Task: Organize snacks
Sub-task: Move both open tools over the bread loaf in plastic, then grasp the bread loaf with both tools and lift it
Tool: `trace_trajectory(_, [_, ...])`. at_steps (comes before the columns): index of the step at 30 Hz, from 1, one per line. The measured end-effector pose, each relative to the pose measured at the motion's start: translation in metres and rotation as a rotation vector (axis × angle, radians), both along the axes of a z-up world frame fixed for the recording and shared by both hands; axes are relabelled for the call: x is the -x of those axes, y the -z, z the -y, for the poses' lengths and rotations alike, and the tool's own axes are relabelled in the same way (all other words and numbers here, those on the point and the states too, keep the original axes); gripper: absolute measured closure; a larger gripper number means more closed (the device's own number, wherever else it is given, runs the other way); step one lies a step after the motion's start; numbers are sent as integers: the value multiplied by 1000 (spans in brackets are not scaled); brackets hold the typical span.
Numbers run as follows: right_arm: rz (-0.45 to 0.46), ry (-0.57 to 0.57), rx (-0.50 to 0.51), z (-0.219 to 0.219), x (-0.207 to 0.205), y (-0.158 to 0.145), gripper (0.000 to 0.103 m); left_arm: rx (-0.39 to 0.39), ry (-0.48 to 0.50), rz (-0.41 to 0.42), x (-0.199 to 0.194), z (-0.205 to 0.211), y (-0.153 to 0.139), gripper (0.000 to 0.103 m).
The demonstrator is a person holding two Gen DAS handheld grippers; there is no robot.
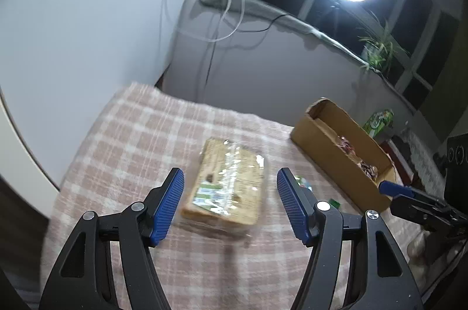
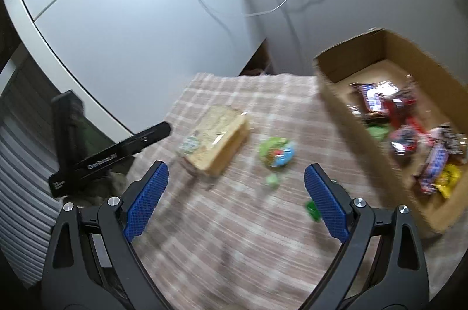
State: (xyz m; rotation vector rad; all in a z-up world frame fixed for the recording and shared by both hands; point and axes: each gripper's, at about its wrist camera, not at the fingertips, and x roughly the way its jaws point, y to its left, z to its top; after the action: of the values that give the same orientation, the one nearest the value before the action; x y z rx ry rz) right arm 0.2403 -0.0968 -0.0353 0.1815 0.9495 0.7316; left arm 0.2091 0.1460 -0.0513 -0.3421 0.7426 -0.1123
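A wrapped loaf of sliced bread (image 1: 226,187) lies flat on the checked cloth of the tabletop (image 1: 122,140), its long axis running away from the left gripper (image 1: 230,203) and tilted a little to the left at the far end, with the labelled end nearest the fingers. The left gripper hangs above the cloth with its blue pads spread wide, one on each side of the near end of the loaf, gripping nothing and, as far as I can tell, not touching the wrapper. The right gripper (image 2: 236,200) is also wide open and empty, over the cloth; the loaf (image 2: 215,141) sits ahead of it to the left, and a small round green and blue snack pack (image 2: 276,153) lies just beyond its fingers, near the loaf but apart from it. A small green piece (image 2: 313,210) shows beside its right pad. To the right stands an open cardboard box (image 2: 345,105) on the cloth, holding a blurred heap of wrapped snacks (image 2: 409,134).
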Motion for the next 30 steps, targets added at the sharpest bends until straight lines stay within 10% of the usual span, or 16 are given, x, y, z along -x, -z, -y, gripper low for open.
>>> trace_trajectory(17, [-264,-38,-88,-63,-45,68,39,266,8,-143,-30,-31,52,40])
trace_trajectory(30, [-309,-56,-101,-80,-55,90,60,258,11,-160,-35,-27,61,56])
